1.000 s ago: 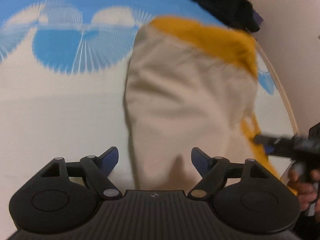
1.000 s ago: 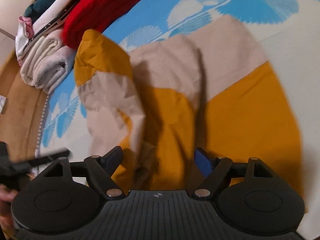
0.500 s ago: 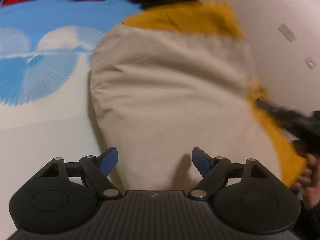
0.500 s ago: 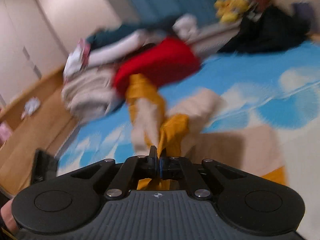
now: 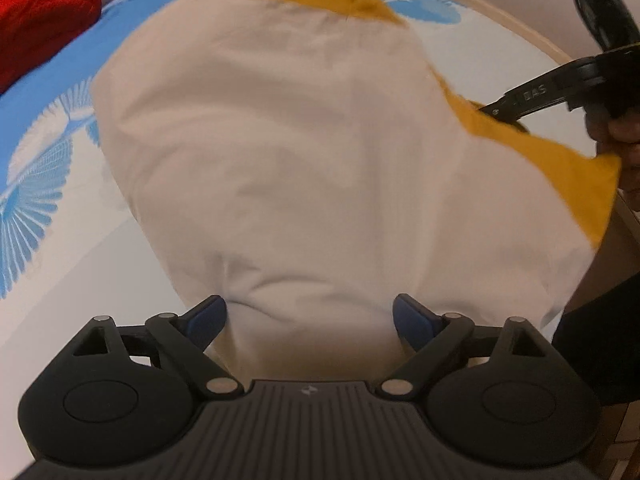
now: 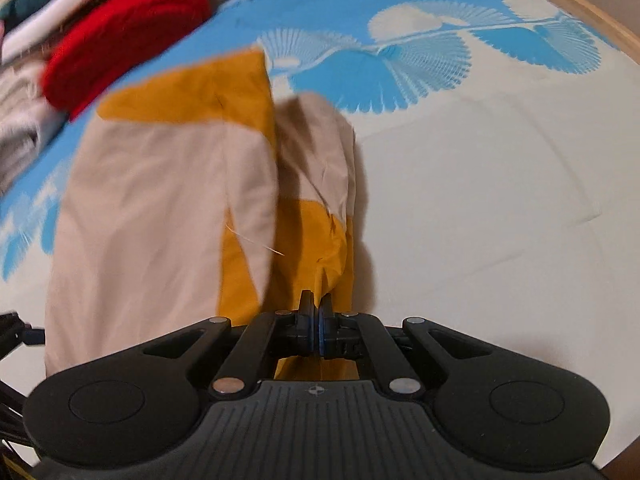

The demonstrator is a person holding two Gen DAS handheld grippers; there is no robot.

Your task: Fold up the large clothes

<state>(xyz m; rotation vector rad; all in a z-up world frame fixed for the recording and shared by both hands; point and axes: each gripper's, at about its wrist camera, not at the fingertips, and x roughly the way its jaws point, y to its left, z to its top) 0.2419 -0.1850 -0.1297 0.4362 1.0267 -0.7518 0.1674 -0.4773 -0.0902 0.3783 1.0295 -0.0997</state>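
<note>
Beige-and-mustard cotton garment (image 5: 288,152) spread on blue-and-white patterned bed (image 6: 480,184); mustard edge pinched tight in right hand-held gripper (image 6: 316,312), beige end between widening, untouching jaws of left hand-held gripper (image 5: 310,316).

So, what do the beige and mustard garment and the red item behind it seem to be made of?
The beige and mustard garment looks like thin woven fabric, maybe cotton: matte, with sharp creases and a loose thread. The right gripper pinches its mustard edge, which bunches easily. The red item looks thicker and fuzzy, perhaps knit or fleece; blur leaves this uncertain.
</note>
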